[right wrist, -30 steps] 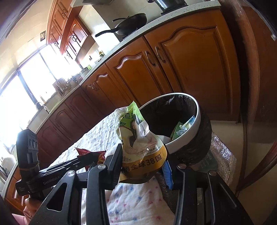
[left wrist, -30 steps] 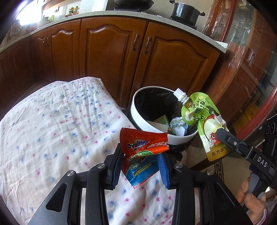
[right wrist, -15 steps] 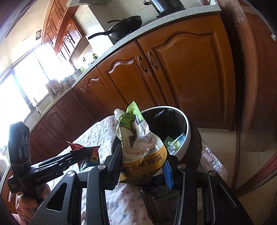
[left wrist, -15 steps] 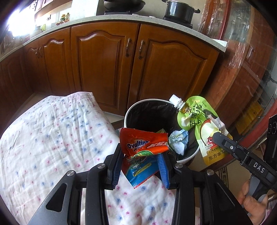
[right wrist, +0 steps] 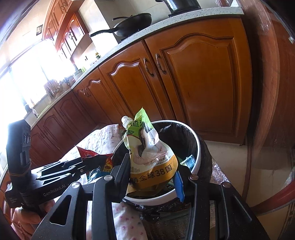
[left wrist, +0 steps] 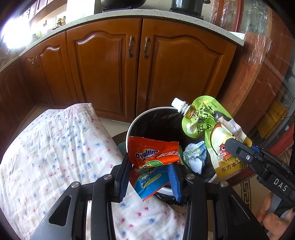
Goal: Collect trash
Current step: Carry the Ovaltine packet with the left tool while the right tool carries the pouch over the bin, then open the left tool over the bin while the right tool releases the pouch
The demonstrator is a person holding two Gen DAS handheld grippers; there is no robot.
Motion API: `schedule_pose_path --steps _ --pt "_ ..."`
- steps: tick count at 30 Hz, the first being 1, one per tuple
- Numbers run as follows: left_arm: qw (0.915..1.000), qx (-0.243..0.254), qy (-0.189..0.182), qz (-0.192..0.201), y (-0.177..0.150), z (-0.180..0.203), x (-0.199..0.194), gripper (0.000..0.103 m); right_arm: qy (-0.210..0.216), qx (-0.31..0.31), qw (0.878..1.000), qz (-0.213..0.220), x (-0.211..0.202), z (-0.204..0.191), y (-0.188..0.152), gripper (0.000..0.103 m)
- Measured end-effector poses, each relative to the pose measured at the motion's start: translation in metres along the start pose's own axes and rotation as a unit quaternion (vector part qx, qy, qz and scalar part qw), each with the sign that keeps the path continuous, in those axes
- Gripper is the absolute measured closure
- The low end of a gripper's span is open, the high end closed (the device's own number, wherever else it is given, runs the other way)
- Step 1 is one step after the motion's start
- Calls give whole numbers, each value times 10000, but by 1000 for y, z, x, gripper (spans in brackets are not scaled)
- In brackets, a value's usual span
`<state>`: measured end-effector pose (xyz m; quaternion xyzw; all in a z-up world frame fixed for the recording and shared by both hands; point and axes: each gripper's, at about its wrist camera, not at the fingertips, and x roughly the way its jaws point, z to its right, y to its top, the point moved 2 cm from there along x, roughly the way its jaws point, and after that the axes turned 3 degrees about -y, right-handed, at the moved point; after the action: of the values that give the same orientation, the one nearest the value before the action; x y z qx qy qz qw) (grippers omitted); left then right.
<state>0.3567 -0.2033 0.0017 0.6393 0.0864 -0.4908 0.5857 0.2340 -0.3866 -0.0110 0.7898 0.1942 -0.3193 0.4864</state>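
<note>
Trash is sitting in both of my tongs, right at the round white-rimmed bin lined with a black plastic bag (left wrist: 129,129). My left tongs (left wrist: 149,177) are clamping two flat wrappers stacked together: a crinkled orange foil Ovaltine wrapper (left wrist: 153,151) on top and a blue-and-red plastic snack wrapper (left wrist: 153,181) beneath it. Both are poking out over the near rim of the bin. My right tongs (right wrist: 153,175) are gripping one soft green-and-yellow juice pouch with a white screw spout (right wrist: 147,153), standing upright with its spout uppermost, and it is hanging just over the bin's opening.

Inside the bin I am seeing one crumpled white-and-pale-blue wad of paper or plastic (left wrist: 193,157) lying against the black liner, plus a scrap of green and blue packaging near the far wall in the right wrist view; what lies deeper I cannot tell. So I am counting one bin, three pieces of trash in my tongs, and at least two pieces already in it.

The bin is standing just beside the edge of a white quilted cloth dotted with blue and pink (left wrist: 55,157), spread over a low surface. Behind it, wooden cabinet doors (left wrist: 103,73) are running under a speckled pale counter (left wrist: 166,15). On that counter one black wok (right wrist: 132,24) and one dark pot (left wrist: 186,4) are resting. A hand (left wrist: 271,216) is showing under the right tongs.
</note>
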Motion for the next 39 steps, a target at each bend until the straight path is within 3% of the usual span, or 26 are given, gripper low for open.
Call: schedule_pose_path --steps 13,29,39 --pt "9996 46 98 -246 12 15 30 66 -172 -54 9997 -192 12 5 4 61" --pt "9978 147 125 -632 33 28 56 65 -501 -450 9951 -721 36 1 13 61" --pt "9969 139 134 -760 38 34 72 65 -459 -390 9948 -819 47 7 13 60"
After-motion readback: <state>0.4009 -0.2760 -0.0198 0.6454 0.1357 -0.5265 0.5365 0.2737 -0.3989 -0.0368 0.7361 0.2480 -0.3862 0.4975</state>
